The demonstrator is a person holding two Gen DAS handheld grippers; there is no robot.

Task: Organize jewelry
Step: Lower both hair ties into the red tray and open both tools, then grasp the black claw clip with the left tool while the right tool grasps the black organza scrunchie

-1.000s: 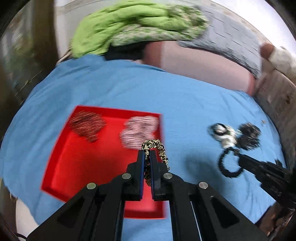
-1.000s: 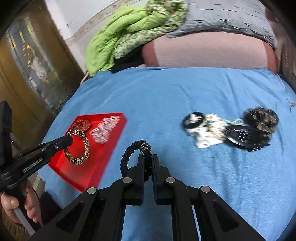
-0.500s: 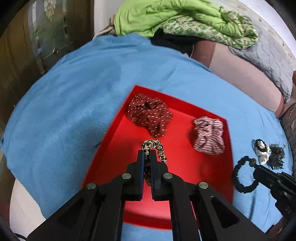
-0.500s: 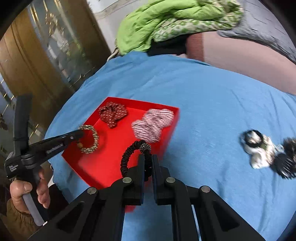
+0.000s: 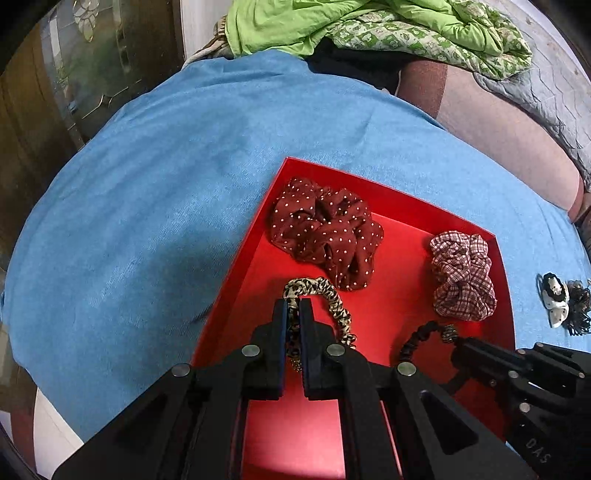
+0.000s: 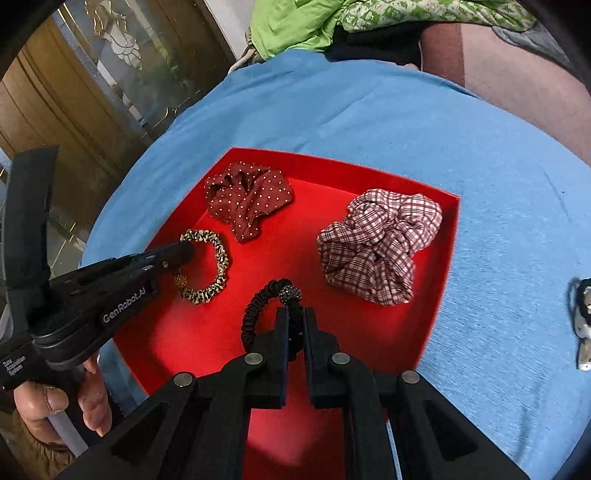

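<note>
A red tray (image 5: 406,317) (image 6: 280,258) lies on the blue cloth. In it rest a dark red dotted scrunchie (image 5: 325,230) (image 6: 247,195) and a checked pink scrunchie (image 5: 463,275) (image 6: 376,243). My left gripper (image 5: 293,306) (image 6: 184,253) is shut on a leopard-print hair tie (image 5: 332,299) (image 6: 216,273), holding it low over the tray's left part. My right gripper (image 6: 293,314) (image 5: 456,341) is shut on a black coiled hair tie with a sparkly bead (image 6: 258,314) (image 5: 421,334), over the tray's near middle.
More hair accessories, white and black (image 5: 557,304) (image 6: 581,321), lie on the blue cloth (image 5: 166,206) right of the tray. Green bedding (image 5: 369,26) and a grey quilt are piled at the back. A glass door (image 6: 110,74) stands left. A hand (image 6: 66,402) grips the left handle.
Both grippers have swung left from the blue cloth and sunk over the red tray, each still carrying its hair tie. The loose accessory pile now sits at the far right.
</note>
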